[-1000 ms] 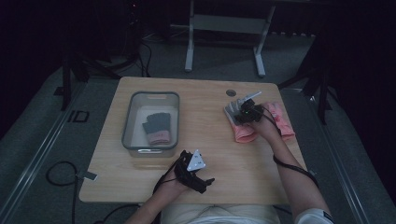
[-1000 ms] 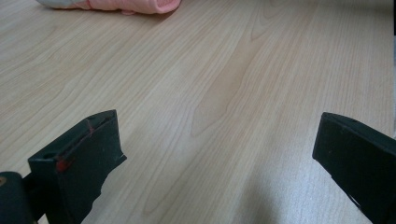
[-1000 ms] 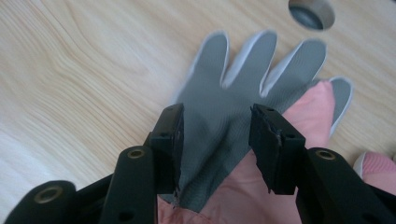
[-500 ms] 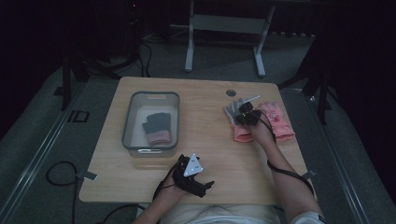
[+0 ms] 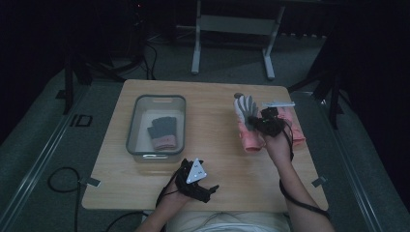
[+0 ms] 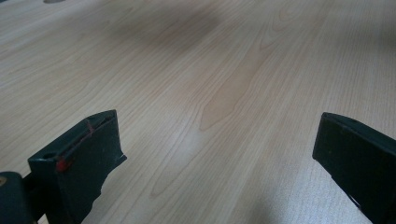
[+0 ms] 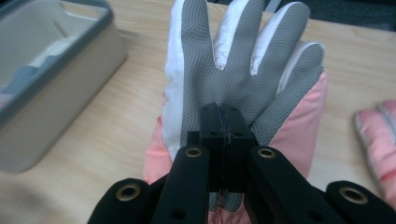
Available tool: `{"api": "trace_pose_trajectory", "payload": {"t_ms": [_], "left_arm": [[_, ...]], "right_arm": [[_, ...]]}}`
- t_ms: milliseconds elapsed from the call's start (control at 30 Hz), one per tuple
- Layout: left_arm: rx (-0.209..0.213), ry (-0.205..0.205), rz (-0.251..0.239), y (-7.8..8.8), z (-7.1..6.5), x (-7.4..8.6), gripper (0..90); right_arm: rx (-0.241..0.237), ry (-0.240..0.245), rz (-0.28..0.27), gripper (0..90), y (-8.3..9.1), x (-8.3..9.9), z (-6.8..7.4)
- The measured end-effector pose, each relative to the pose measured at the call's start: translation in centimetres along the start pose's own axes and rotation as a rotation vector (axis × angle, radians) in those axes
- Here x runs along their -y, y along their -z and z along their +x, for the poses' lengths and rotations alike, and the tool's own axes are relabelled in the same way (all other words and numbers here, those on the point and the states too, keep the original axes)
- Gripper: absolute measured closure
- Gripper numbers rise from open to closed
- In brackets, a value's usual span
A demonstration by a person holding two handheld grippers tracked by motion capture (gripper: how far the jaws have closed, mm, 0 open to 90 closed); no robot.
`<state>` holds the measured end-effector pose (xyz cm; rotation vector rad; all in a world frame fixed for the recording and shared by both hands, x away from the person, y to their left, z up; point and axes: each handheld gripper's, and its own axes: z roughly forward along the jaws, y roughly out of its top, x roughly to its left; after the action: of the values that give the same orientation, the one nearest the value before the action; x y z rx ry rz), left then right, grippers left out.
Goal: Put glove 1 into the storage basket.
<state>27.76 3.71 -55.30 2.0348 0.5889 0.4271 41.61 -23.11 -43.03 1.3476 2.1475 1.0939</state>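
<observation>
Pink-and-grey padded winter glove, right of frame centre, is clamped at its palm by the right gripper, fingers free for carrying; left gripper is held released above the tabletop.

Glove: grey textured grip-weave palm, white and pink padded cloth shell. Tabletop: pale wood grain, smooth, matt. Bin: smooth plastic, grey rim. Jaws: matt black plastic.

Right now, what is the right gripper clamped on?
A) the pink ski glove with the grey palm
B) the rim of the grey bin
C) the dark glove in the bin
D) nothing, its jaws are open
A: the right gripper has its jaws pinched shut on the grey palm of the pink ski glove.
</observation>
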Motion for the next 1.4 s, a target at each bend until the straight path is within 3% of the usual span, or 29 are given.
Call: {"api": "trace_pose_trajectory", "payload": {"t_ms": [200,333,500,633,700,900,967,1100,1233,1333,1400], "left_arm": [[0.001,-0.008,0.003,-0.2,0.0,0.2,0.8],[-0.001,-0.026,0.014,-0.3,-0.1,0.3,0.8],[0.005,-0.014,0.002,-0.3,0.0,0.5,0.8],[0.006,-0.027,0.008,-0.4,-0.1,0.5,0.8],[0.015,-0.019,0.003,-0.3,0.0,0.6,0.8],[0.013,-0.020,0.001,-0.2,0.1,0.6,0.8],[0.021,-0.014,0.000,-0.2,0.2,0.6,0.8],[0.021,-0.017,0.001,-0.2,0.2,0.7,0.8],[0.025,-0.015,-0.004,-0.3,0.2,0.6,0.8],[0.027,-0.009,-0.002,-0.4,0.3,0.6,0.8],[0.023,-0.012,-0.004,-0.3,0.2,0.6,0.8]], "right_arm": [[-0.032,-0.081,0.010,89.1,0.2,2.9,2.6],[-0.027,-0.103,0.055,89.0,-1.9,4.5,3.8],[-0.033,-0.120,0.111,89.0,-5.2,5.8,4.7],[-0.013,-0.094,0.130,88.6,-7.2,5.7,5.5],[-0.017,-0.115,0.143,88.4,-7.9,5.7,5.6],[0.006,-0.067,0.156,87.4,-9.5,5.9,6.3],[0.001,-0.075,0.160,86.6,-9.9,6.0,6.3],[0.002,-0.067,0.158,83.9,-9.9,5.8,6.4],[-0.027,-0.050,0.110,76.5,-8.0,4.7,6.5],[-0.029,0.005,0.047,69.0,-5.8,3.5,6.0],[-0.023,0.062,-0.001,65.6,-4.2,2.7,4.8]]}}
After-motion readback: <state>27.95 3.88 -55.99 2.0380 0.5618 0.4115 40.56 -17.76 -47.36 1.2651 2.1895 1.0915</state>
